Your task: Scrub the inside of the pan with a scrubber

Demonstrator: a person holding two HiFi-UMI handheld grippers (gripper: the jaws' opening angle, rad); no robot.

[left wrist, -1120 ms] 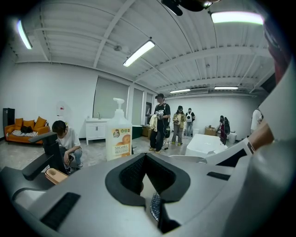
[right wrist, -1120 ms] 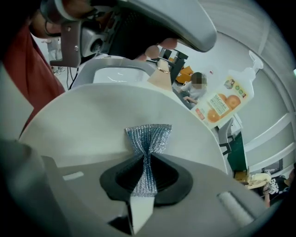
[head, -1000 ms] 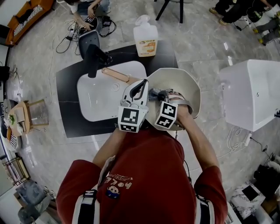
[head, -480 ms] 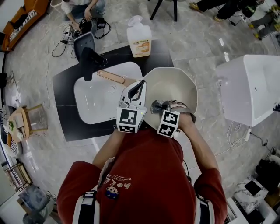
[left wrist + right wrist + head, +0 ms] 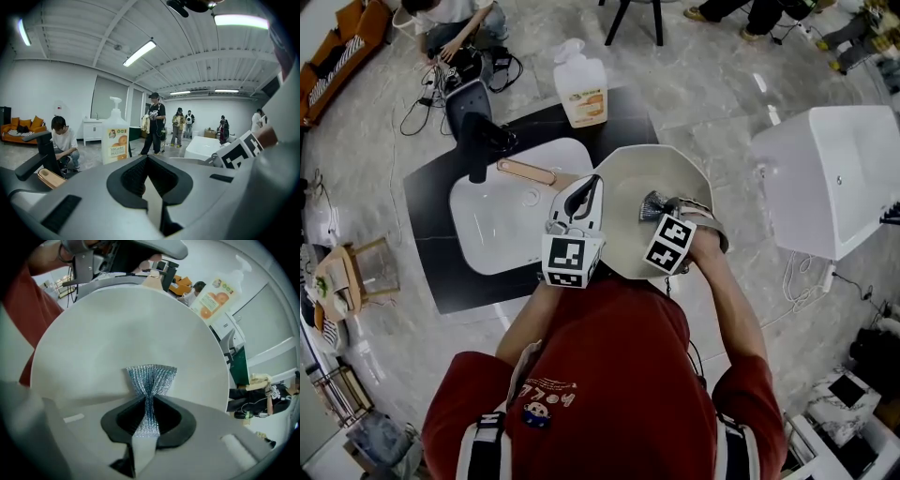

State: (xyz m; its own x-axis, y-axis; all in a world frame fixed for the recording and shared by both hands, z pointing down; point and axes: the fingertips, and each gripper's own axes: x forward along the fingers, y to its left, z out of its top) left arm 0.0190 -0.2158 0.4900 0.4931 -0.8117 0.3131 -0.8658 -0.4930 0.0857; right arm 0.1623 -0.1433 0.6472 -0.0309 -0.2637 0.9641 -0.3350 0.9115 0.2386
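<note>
Soft, light mesh scrubber [image 5: 151, 376] pinched at its waist by the right tool [image 5: 149, 404], fanned end against the pale inside of the pan [image 5: 647, 183]. Rigid, smooth, likely slippery pan held tilted above the worktop [image 5: 431, 244] edge beside the sink [image 5: 497, 225], mouth up, wooden handle [image 5: 525, 171] running away to the left. Left tool [image 5: 146, 161] closed, seemingly on the rim by the handle root.

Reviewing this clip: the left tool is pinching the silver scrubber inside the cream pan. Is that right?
No. It is the right tool that is pinching the silver scrubber inside the cream pan, as the right gripper view shows. The left tool is closed at the pan's handle end instead.
</note>
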